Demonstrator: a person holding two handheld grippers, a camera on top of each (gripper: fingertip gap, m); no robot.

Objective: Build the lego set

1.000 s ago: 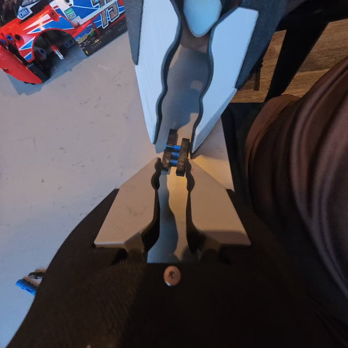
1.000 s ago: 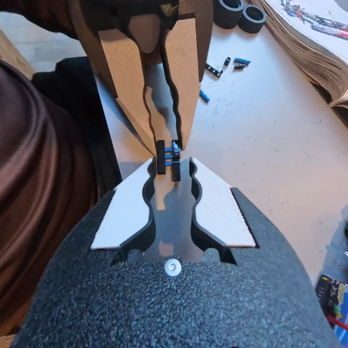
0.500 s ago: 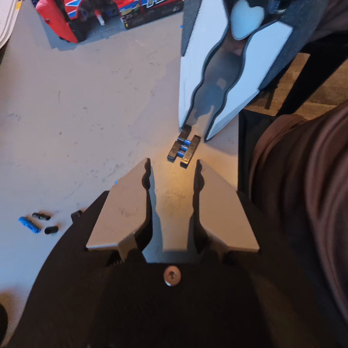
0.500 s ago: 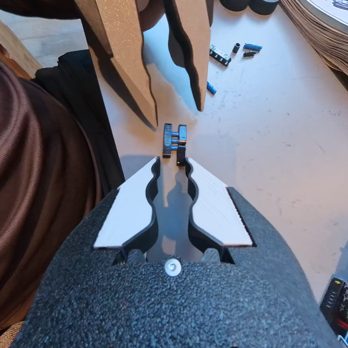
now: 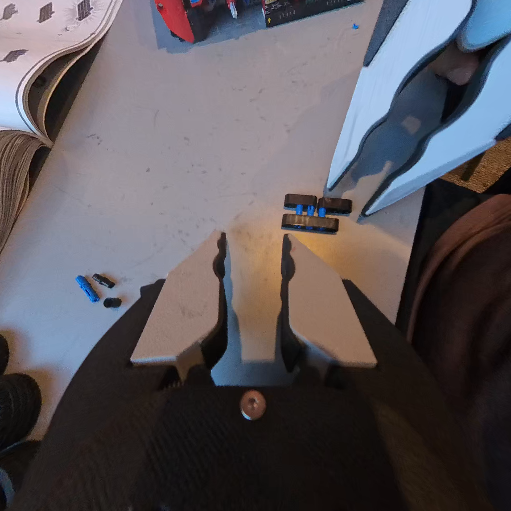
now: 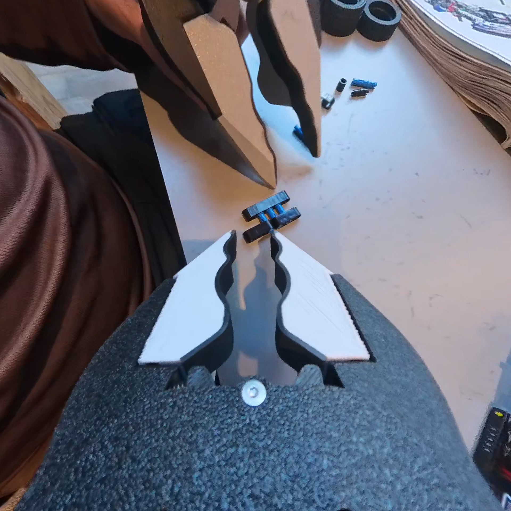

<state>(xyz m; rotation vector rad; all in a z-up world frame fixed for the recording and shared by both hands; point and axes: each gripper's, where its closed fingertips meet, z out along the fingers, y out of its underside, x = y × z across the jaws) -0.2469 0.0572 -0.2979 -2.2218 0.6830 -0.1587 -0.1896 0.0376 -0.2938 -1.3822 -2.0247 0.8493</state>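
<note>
While both tools hang over the pale tabletop (image 5: pixel 193 138), neither grips anything; left tool (image 5: pixel 253 237): fingers spread apart, empty; right tool (image 6: pixel 253 235): fingers parted, empty.

Item, lego assembly (image 5: pixel 313 213): black beams joined by blue pins, lying flat on the tabletop; just ahead and to the right of the left tool's tips, free of both fingers; in the right wrist view the same assembly (image 6: pixel 269 217) lies directly ahead of the right tool's tips, its nearest beam just beside the right-hand fingertip, contact not determinable.

Item, loose pieces: one blue pin (image 5: pixel 87 289) and two small black connectors (image 5: pixel 103 280) on the tabletop, left of the left tool, well apart from the assembly.

Item, red car model (image 5: pixel 182 19): far ahead of the left tool, at the tabletop's far edge, partly out of view.

Item, open instruction booklet (image 5: pixel 36 49): ahead and far left of the left tool.

Item, two black tyres (image 6: pixel 362 16): far ahead of the right tool, beyond the left tool.

Item, person in brown garment (image 6: pixel 55 249): left of the right tool.
</note>
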